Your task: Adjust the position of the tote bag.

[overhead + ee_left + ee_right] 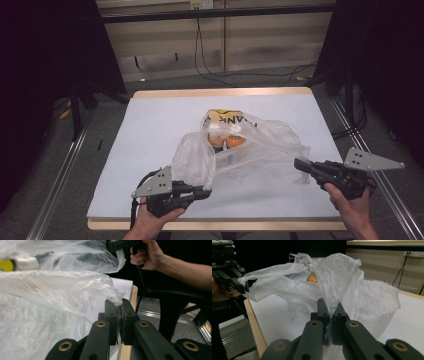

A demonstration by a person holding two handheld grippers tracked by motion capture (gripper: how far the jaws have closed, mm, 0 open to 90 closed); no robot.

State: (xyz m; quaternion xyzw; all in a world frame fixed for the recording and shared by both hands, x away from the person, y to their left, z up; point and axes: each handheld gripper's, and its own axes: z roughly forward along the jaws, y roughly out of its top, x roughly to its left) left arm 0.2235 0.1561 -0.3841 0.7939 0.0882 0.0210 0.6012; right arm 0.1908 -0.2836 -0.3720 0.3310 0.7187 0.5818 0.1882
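Note:
A clear plastic bag (240,150) lies stretched across the white table top (165,115), with orange fruit (227,141) and a yellow printed pack (227,120) showing through it. My left gripper (206,191) is shut on the bag's near-left edge; in the left gripper view the film (110,293) is pinched between its jaws (119,305). At the right, my right gripper (298,164) is shut on the bag's other edge; its own view has the film (337,285) running up from its closed jaws (331,307), one fruit (312,278) behind.
The table has a wooden rim (220,92). Metal rails (57,180) run along the floor on both sides. Cables (210,70) trail on the floor behind the table, below a pale wall. Dark curtains (45,65) stand left and right.

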